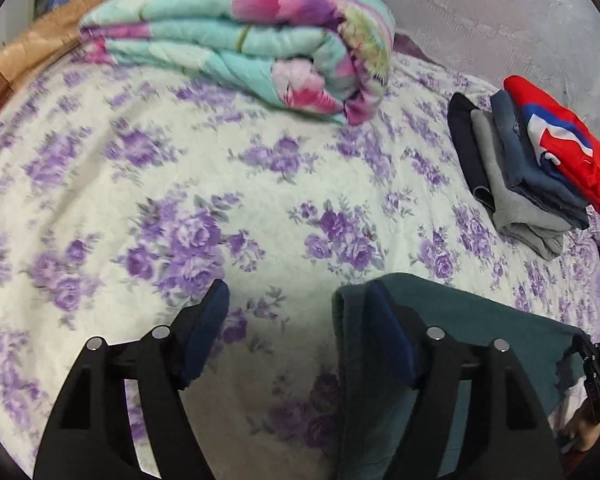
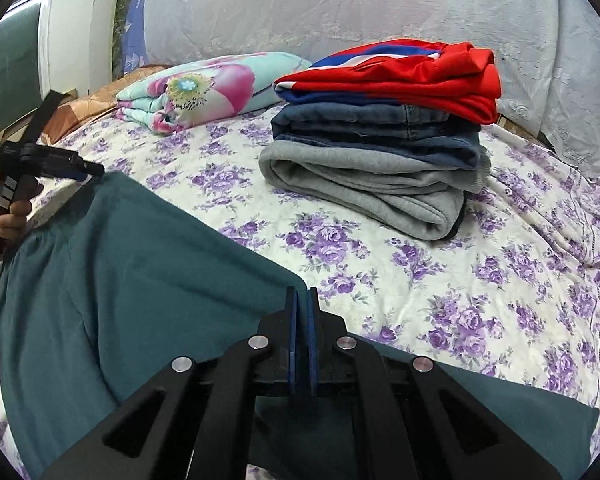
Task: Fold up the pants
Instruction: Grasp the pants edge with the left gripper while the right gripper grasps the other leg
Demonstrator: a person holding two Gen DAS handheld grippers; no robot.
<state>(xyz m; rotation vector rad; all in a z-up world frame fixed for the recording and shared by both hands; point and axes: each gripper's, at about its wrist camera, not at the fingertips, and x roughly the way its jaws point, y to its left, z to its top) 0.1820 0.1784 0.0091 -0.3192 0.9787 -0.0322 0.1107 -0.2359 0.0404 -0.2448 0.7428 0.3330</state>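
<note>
Dark teal pants (image 2: 140,280) lie spread on the purple-flowered bed sheet (image 2: 440,280). My right gripper (image 2: 301,300) is shut, its blue pads pinching a raised corner of the pants' edge. In the left wrist view the pants (image 1: 480,320) hang over the right-hand finger, and their folded edge sits just inside the gap. My left gripper (image 1: 298,308) stands wide open there, its left pad clear of the cloth. From the right wrist view, the left gripper (image 2: 94,171) sits at the pants' far left corner, held by a hand.
A stack of folded clothes (image 2: 380,152), red on top, then jeans and grey, sits at the far right of the bed (image 1: 540,168). A rolled floral quilt (image 1: 240,40) lies at the back. A lace-covered headboard (image 2: 340,0) stands behind.
</note>
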